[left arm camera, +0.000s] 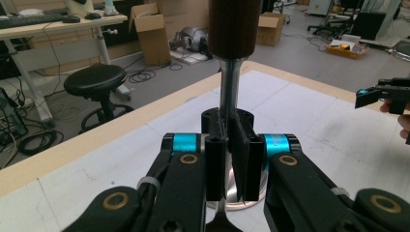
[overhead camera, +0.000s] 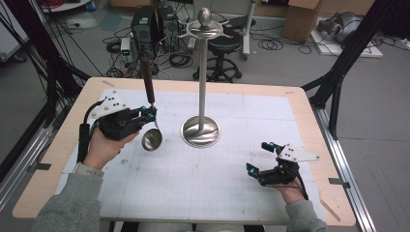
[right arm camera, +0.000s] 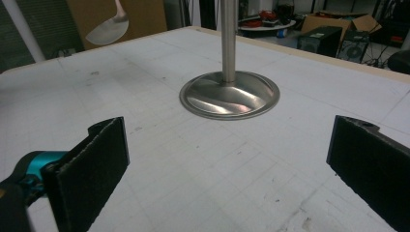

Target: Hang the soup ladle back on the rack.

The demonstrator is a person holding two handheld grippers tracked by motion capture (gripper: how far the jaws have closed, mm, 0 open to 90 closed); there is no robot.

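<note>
Ladle [overhead camera: 150, 116], with its dark brown wooden handle, slim steel neck and round polished bowl, hangs upright above the white gridded table [overhead camera: 232, 193], to the left of the stand [overhead camera: 201, 129], clamped at the neck between the flat black pads of my left gripper [overhead camera: 149, 115]. The stand is a thin steel pole on a shiny domed round base, with hooked arms and a knob at the top. My right gripper [overhead camera: 257, 157] rests near the table's right edge, its rough rectangular pads spread wide apart around nothing.
</note>
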